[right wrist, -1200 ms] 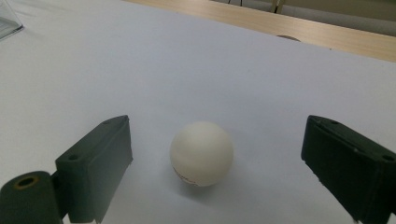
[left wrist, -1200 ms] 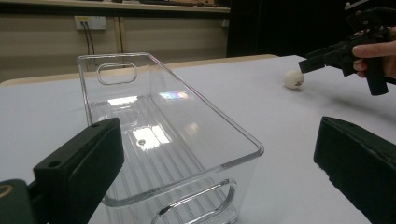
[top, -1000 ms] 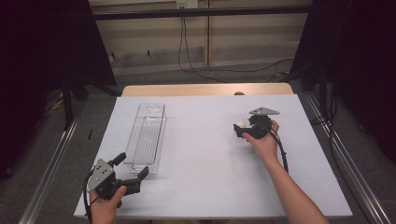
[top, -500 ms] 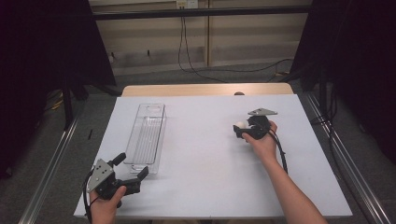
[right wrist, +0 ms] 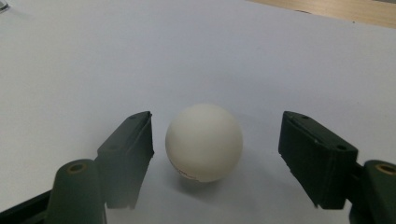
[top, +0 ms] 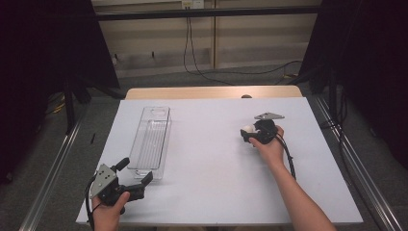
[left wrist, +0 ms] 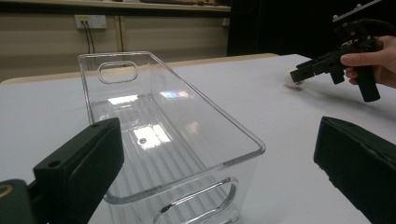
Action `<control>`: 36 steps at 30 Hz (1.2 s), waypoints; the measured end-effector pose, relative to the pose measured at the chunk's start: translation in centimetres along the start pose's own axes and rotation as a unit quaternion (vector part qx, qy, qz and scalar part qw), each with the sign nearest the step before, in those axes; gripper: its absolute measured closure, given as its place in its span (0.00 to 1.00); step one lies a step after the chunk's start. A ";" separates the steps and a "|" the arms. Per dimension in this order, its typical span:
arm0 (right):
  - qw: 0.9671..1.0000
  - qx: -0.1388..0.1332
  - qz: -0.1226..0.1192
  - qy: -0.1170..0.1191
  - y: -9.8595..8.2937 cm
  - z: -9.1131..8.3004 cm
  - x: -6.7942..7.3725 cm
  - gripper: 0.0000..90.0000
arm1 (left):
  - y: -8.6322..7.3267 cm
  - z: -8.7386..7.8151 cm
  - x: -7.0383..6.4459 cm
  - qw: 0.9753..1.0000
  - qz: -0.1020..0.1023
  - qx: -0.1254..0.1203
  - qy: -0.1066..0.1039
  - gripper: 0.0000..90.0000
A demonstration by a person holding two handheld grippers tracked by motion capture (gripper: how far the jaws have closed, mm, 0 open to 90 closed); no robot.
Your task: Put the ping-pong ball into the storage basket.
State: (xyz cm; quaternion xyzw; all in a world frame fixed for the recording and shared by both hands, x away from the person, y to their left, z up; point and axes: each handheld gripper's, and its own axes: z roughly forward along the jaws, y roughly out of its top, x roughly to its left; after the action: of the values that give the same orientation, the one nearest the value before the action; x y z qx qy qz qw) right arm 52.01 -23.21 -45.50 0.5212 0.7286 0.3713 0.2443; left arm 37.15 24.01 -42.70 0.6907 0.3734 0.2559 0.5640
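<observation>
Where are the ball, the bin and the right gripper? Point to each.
ball (right wrist: 204,142): right gripper view, middle of its front.
bin (top: 152,143): high view, ribbed floor.
right gripper (right wrist: 215,156): right gripper view, midway between its open jaws.

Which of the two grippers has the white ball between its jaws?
The right gripper: the white ball sits on the table between its open jaws, not yet clamped. The left gripper is open too, near the end of the clear bin.
</observation>
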 end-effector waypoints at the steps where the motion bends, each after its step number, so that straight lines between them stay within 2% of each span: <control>1: 1.000 0.001 -0.001 0.003 0.0 0.1 0.1 0.32 | 0.0 0.0 0.0 1.000 0.000 0.002 -0.001 0.02; 8: 1.000 0.004 -0.006 0.002 -0.1 0.3 0.3 0.38 | 0.0 0.0 0.0 1.000 0.001 0.001 0.000 0.02; 9: 1.000 0.002 -0.013 0.003 -0.1 0.3 0.2 0.42 | 0.0 0.0 0.0 1.000 0.000 0.000 0.000 0.02; 22: 1.000 0.005 -0.016 0.009 -0.2 0.3 0.3 0.54 | 0.1 0.0 -0.1 1.000 0.002 -0.001 -0.002 0.02; 32: 1.000 0.014 -0.016 0.004 -0.3 0.3 0.4 0.57 | 0.1 0.1 -0.2 1.000 -0.003 -0.003 -0.005 0.02; 35: 1.000 0.012 -0.017 0.007 -0.3 0.3 0.4 0.57 | 0.1 0.1 -0.1 1.000 0.001 -0.002 -0.008 0.02; 36: 1.000 0.012 -0.017 0.007 -0.3 0.3 0.4 0.57 | 0.1 0.0 -0.1 1.000 0.003 0.000 -0.003 0.02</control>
State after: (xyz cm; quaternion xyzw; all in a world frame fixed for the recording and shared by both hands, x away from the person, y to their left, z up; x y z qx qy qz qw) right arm 51.96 -22.77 -45.91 0.5088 0.7437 0.3617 0.2392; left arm 37.12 23.85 -42.62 0.6927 0.3694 0.2552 0.5645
